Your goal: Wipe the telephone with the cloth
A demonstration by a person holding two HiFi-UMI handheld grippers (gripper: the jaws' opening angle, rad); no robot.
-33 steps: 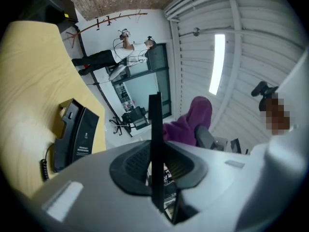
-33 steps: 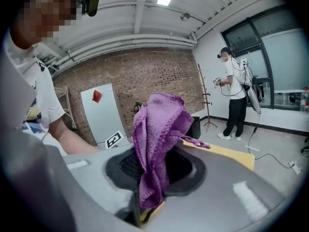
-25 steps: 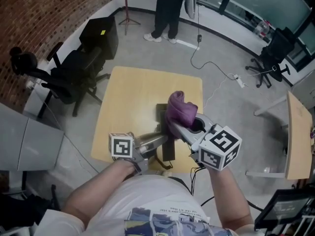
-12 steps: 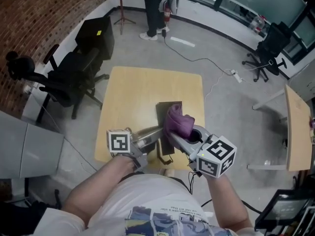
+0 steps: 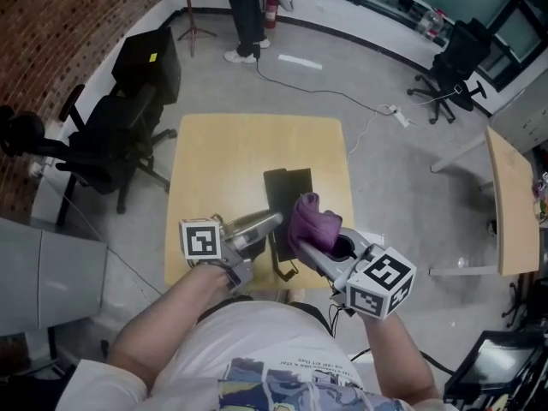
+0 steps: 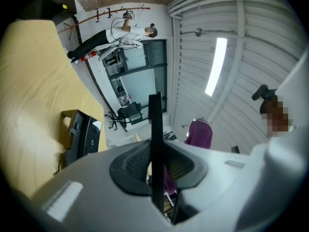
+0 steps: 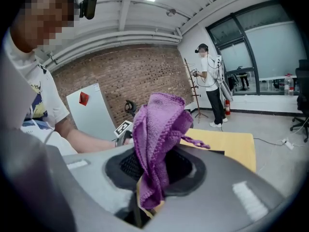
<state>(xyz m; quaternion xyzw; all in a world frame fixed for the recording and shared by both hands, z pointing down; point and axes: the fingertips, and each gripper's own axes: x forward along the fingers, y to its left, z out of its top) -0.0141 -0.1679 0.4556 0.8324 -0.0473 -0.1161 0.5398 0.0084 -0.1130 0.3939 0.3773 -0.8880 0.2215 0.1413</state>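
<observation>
Purple cloth (image 5: 313,223) pinched in right gripper (image 5: 301,239), left gripper (image 5: 274,220) closed, empty, both covering near end of telephone (image 5: 287,188), table (image 5: 214,157), office chair (image 5: 101,142) alongside

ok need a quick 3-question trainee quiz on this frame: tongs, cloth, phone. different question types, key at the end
1. True or false: the left tongs are shut on the purple cloth.
2. Which of these sits on the wooden table? A kettle; B black telephone; C laptop.
3. Fill in: the purple cloth is gripped by the ___ tongs.

Key
1. False. The left tongs are shut with nothing between them.
2. B.
3. Right. The right tongs are closed on it, as the right gripper view shows.
</observation>
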